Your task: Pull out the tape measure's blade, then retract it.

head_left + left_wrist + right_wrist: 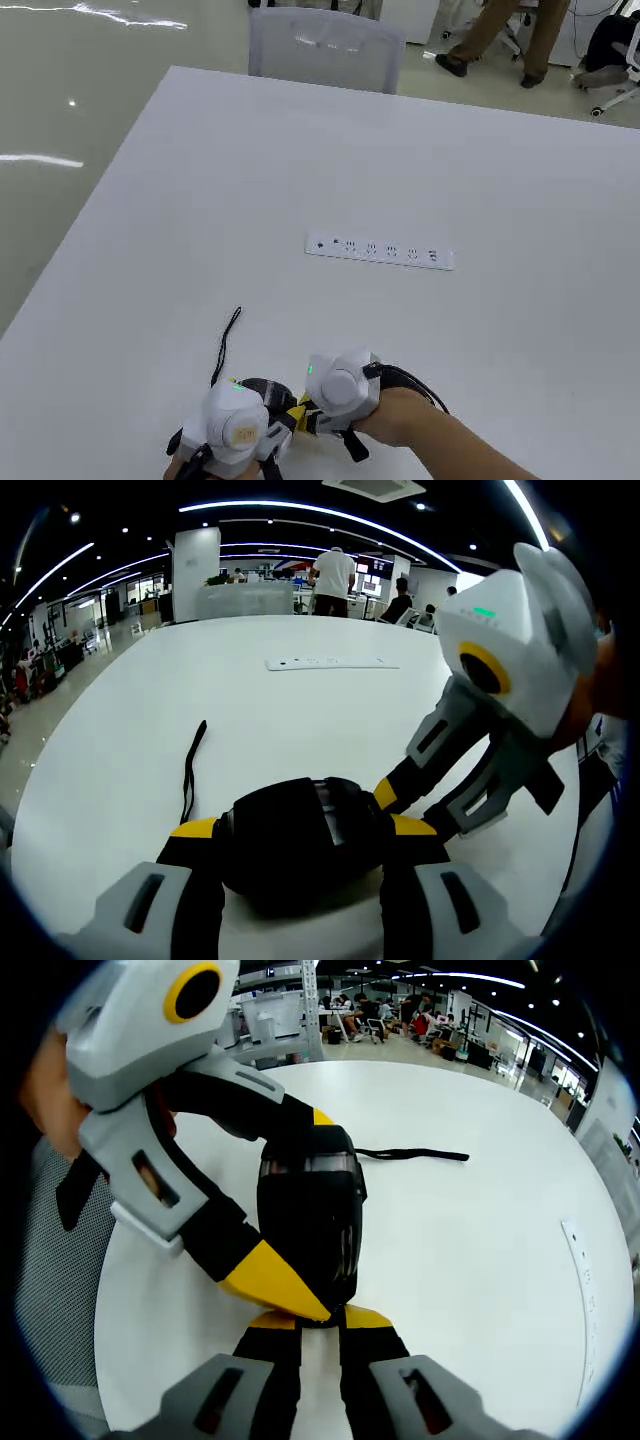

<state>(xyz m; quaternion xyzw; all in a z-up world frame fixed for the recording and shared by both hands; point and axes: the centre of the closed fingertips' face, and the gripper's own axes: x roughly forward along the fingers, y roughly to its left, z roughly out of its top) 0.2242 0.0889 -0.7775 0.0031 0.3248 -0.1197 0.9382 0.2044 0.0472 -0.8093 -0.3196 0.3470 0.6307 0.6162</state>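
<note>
The black tape measure (pixel 262 388) lies on the white table (pixel 400 160) near its front edge, its black wrist strap (pixel 225 345) trailing away. My left gripper (pixel 272 405) is shut on the case (pixel 305 840), one yellow-tipped jaw on each side. My right gripper (pixel 303 412) comes in from the right (pixel 400 805). In the right gripper view its own jaws (pixel 320 1320) stand close together at the near end of the case (pixel 310 1210), where the blade tip would be. No blade is drawn out. The strap (pixel 410 1154) lies flat beyond.
A white power strip (pixel 380 250) lies mid-table, further out. A grey chair (pixel 325 50) stands at the far edge, with people's legs beyond it. The table's left edge runs close to the strap's side.
</note>
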